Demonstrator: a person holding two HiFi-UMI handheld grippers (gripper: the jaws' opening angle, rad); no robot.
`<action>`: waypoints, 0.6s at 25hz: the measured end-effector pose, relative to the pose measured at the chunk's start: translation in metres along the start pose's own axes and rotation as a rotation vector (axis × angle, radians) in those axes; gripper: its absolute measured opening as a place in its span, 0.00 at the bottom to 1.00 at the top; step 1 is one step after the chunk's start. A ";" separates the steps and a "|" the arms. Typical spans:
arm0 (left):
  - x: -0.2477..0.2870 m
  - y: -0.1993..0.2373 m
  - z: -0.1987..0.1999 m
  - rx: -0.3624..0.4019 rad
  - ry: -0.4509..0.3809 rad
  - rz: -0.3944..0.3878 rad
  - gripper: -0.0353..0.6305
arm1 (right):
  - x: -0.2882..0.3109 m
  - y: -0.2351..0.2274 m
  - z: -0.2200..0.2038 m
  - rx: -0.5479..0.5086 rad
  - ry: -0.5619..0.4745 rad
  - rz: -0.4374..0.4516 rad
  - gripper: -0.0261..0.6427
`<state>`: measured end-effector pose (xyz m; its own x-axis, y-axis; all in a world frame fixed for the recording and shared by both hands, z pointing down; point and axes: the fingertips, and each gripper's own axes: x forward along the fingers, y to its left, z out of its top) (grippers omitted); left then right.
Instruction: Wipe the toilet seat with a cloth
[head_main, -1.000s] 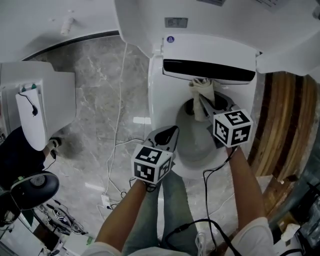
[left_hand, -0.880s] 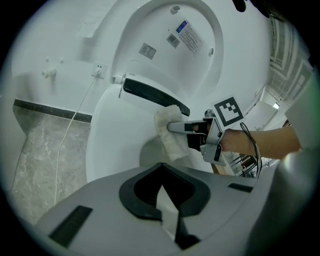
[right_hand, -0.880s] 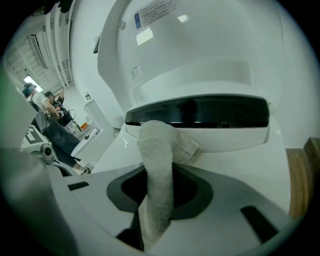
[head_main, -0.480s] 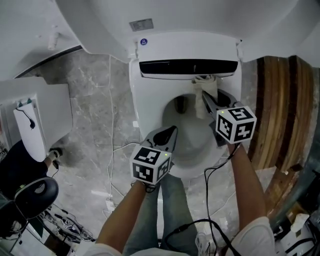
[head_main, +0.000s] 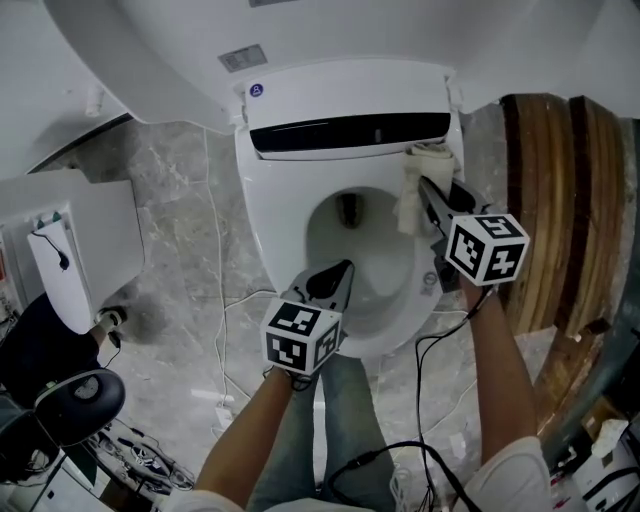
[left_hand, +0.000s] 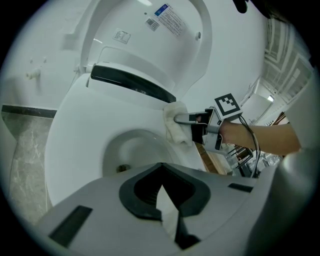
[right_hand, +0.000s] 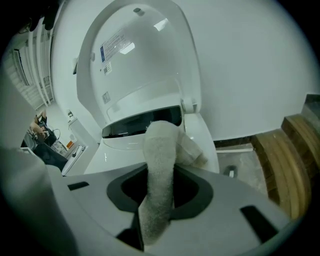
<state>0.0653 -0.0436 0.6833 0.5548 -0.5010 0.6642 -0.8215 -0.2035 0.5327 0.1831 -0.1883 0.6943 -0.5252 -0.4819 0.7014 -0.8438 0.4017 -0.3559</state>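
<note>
My head view looks steeply down onto the white oval toilet seat (head_main: 265, 220). The left gripper view sits low at the seat's front, the right gripper view close by its right rear. All three share the raised white plastic lid (left_hand: 150, 45).

Off-white cloth (head_main: 415, 188), bunched, lying on rear right of white toilet seat (head_main: 268, 228); seat down.

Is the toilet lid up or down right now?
Up. The lid stands raised behind the seat, leaving the bowl uncovered.

Bright, even indoor light; soft glare on the raised lid (right_hand: 140, 65). Both gripper views show fisheye bulge, black corners and a blurred foreground.
</note>
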 end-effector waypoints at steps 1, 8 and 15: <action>0.002 -0.002 -0.001 0.004 0.005 -0.002 0.07 | -0.002 -0.004 -0.002 0.004 0.003 0.000 0.19; 0.014 -0.016 0.001 0.023 0.015 -0.015 0.07 | -0.015 -0.021 -0.003 0.003 -0.005 -0.017 0.19; 0.023 -0.025 0.004 0.048 0.018 -0.002 0.07 | -0.028 -0.034 -0.006 0.004 -0.016 -0.034 0.19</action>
<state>0.0979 -0.0535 0.6832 0.5587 -0.4852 0.6727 -0.8253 -0.2449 0.5088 0.2269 -0.1835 0.6910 -0.4981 -0.5077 0.7030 -0.8615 0.3818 -0.3347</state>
